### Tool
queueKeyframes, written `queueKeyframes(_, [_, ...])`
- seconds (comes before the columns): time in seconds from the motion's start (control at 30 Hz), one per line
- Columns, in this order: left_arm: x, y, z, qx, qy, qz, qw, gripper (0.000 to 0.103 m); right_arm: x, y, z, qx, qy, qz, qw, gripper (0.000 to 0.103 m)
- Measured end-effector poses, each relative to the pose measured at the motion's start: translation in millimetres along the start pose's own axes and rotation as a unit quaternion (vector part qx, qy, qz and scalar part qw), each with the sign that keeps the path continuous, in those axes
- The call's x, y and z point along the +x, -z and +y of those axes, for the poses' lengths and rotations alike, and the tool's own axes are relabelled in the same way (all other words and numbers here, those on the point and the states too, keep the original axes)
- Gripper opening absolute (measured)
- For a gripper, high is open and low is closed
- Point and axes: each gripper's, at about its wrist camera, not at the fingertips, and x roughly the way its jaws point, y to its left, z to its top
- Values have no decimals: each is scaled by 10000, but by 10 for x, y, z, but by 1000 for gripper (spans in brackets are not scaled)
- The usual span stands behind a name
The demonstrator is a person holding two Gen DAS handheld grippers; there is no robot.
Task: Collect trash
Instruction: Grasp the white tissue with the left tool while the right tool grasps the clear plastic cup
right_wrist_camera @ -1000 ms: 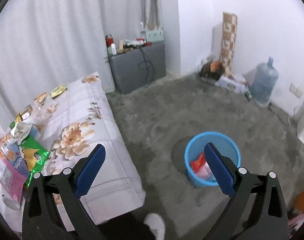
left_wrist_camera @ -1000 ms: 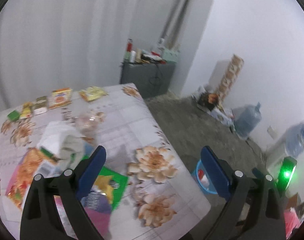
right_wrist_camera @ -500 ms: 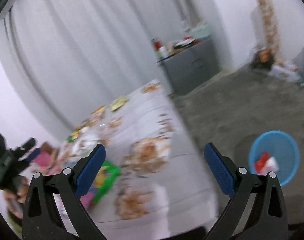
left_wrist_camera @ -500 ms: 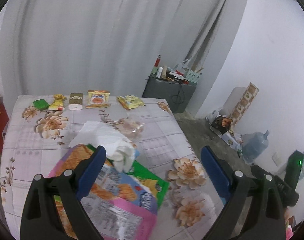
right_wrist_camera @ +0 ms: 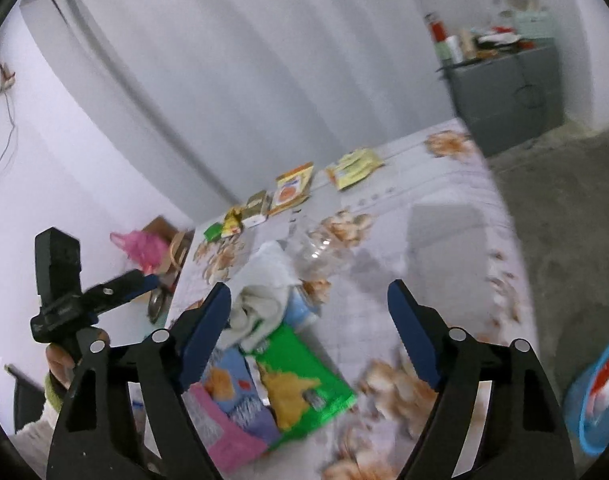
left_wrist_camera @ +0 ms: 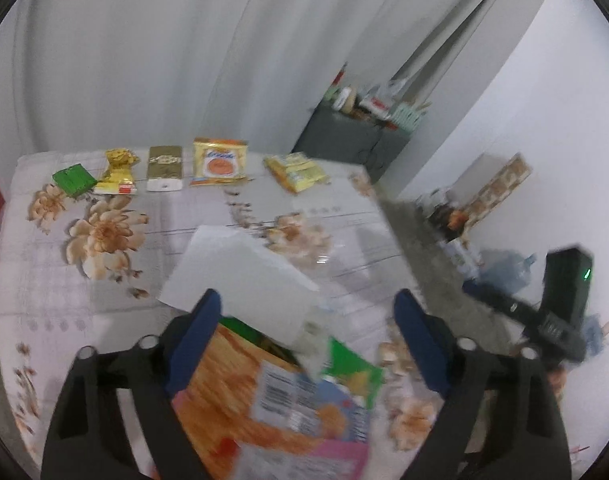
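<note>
Blue bin point(right_wrist_camera: 600, 396) on the floor beside the table point(left_wrist_camera: 356, 216) already holds some scraps. Most trash is yet to be collected: a pile of wrappers point(left_wrist_camera: 280, 392) capped by crumpled tissue point(right_wrist_camera: 260, 300), and a row of packets point(left_wrist_camera: 220, 160) at the far edge. Left gripper point(left_wrist_camera: 308, 340) and right gripper point(right_wrist_camera: 308, 332) are seen spread, jaws just narrowing, nothing pinched; no obstruction is visible.

Soft, even indoor light, faint shadows only. Strong fisheye bending and dark corners. Motion blur throughout, heaviest on near wrappers point(left_wrist_camera: 288, 396) and floral tablecloth point(right_wrist_camera: 444, 216).
</note>
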Motion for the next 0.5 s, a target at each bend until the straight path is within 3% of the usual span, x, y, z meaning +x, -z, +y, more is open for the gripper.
queueKeyframes(0.2, [324, -46, -182, 1276, -135, 483, 9906, 78, 639, -308, 6, -60, 76, 616, 9981, 70])
queueKeyframes(0.33, [519, 67, -444, 2420, -472, 591, 9673, 76, 958, -383, 56, -234, 185, 988, 9947, 69])
queueKeyframes(0.4, [640, 95, -479, 2625, -573, 786, 9600, 68, 1082, -399, 56, -263, 186, 1155, 9928, 67])
queueKeyframes(0.5, [781, 104, -455, 2693, -663, 993, 9556, 57, 1216, -409, 46, -284, 181, 1297, 9910, 64])
